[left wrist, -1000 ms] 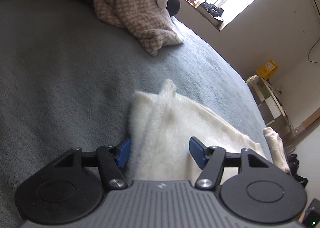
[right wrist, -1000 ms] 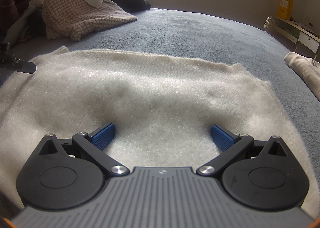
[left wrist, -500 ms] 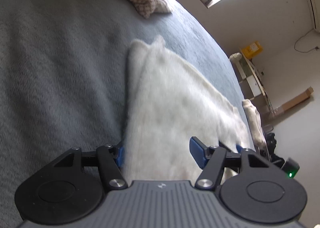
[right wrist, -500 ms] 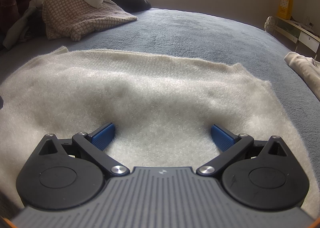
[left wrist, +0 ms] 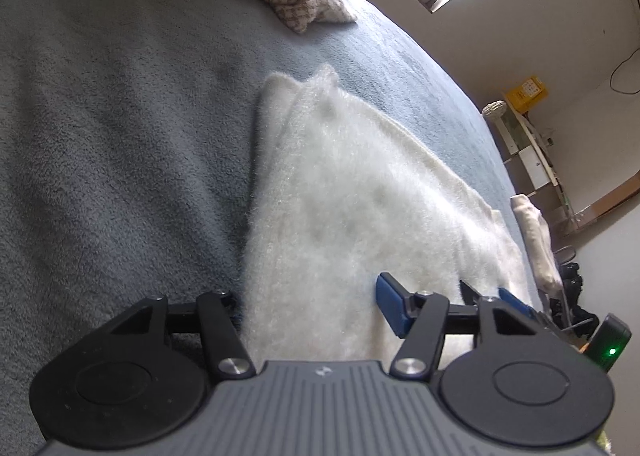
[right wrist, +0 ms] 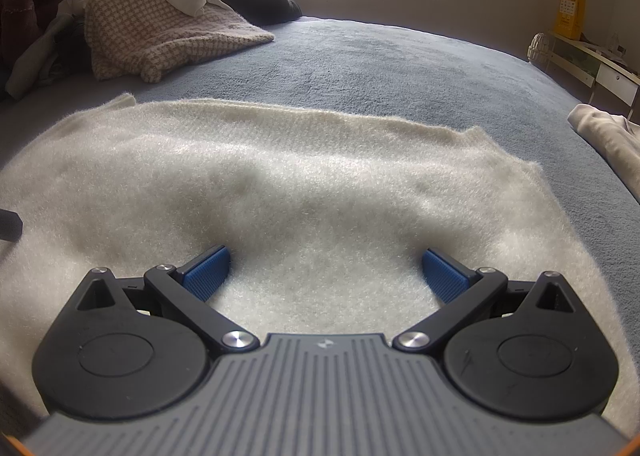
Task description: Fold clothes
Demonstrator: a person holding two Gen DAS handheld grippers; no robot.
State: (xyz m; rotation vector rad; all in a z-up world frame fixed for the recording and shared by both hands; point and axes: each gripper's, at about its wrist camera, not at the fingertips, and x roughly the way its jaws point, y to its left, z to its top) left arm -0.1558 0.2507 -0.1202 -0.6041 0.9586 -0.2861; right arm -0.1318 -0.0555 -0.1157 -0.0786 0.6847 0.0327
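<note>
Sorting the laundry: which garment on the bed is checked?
The folded knit in the far pile; the spread sweater nearby is plain white.

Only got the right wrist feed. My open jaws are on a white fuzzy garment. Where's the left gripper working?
Observer: The left gripper is at the white garment's side edge, jaws closing with that edge between them.
Operator: Both fingers on cloth?
Observer: Its right finger lies on top of the fabric. The left one is hidden behind the edge, on the grey blanket side.
Operator: How near is it to mine?
Observer: Close. The left camera shows the right gripper just past the left one's right finger, on the same garment.
</note>
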